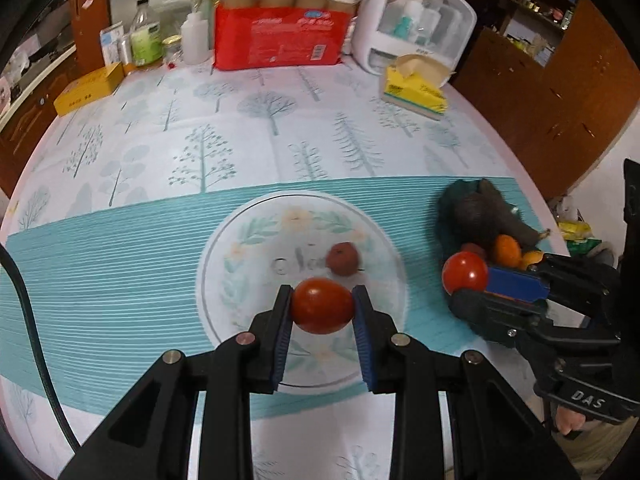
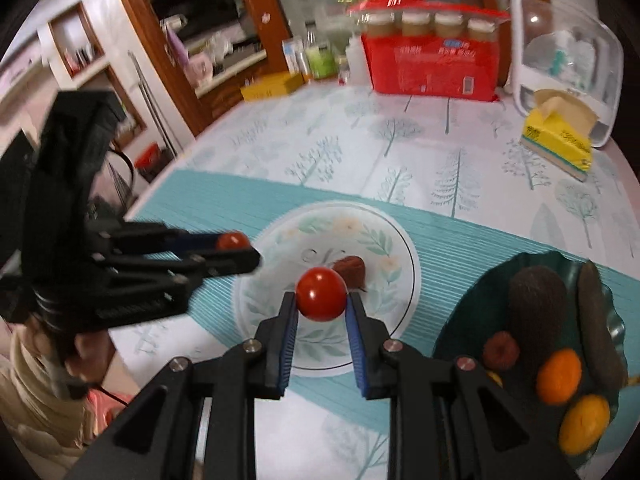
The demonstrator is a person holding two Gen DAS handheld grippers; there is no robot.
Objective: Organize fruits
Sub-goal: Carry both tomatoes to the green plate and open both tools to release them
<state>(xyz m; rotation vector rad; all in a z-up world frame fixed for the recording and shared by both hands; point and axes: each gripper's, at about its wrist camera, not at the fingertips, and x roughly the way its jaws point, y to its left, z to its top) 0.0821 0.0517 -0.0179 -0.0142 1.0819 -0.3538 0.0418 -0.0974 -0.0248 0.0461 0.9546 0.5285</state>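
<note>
- Fingers of the left gripper (image 1: 322, 305) pinch an oval red tomato (image 1: 322, 305) by its two ends, the blue pads pressed on its skin; it hangs above the near half of the flowered plate (image 1: 240, 280).
- Fingers of the right gripper (image 2: 321, 303) pinch a rounder red tomato (image 2: 321, 294) low on its sides, so most of it sits proud above the pad tips.
- Seen from the left wrist, the right gripper stands at 3 o'clock of the plate, its tomato at the plate's right edge, near the dark green bowl (image 2: 456, 320).
- On the plate, one small brownish-red fruit (image 1: 342, 259) lies just past centre, at about 1 o'clock of the left tomato.
- In the bowl, at 4 o'clock in the right wrist view, lie an avocado (image 2: 536, 304), a long dark fruit (image 2: 600, 320), a small dark red fruit (image 2: 501, 351), an orange fruit (image 2: 559, 377) and a yellow one (image 2: 585, 429).
- Further out, on the tree-print cloth, stand a tissue box (image 1: 416, 88), a red pack (image 1: 280, 40) and a white case (image 1: 416, 20), well apart from the work.
- Risk, as I judge it: the right tomato is held shallowly on smooth, round skin, so a tilt or jolt could squirt it out to roll off the table.
- Too hard a squeeze could split either tomato.
- Both grippers appear bound for one plate; converging there, they could knock together or hit the fruit already on it, and a drop from height would let the tomatoes roll off the shallow rim.
</note>
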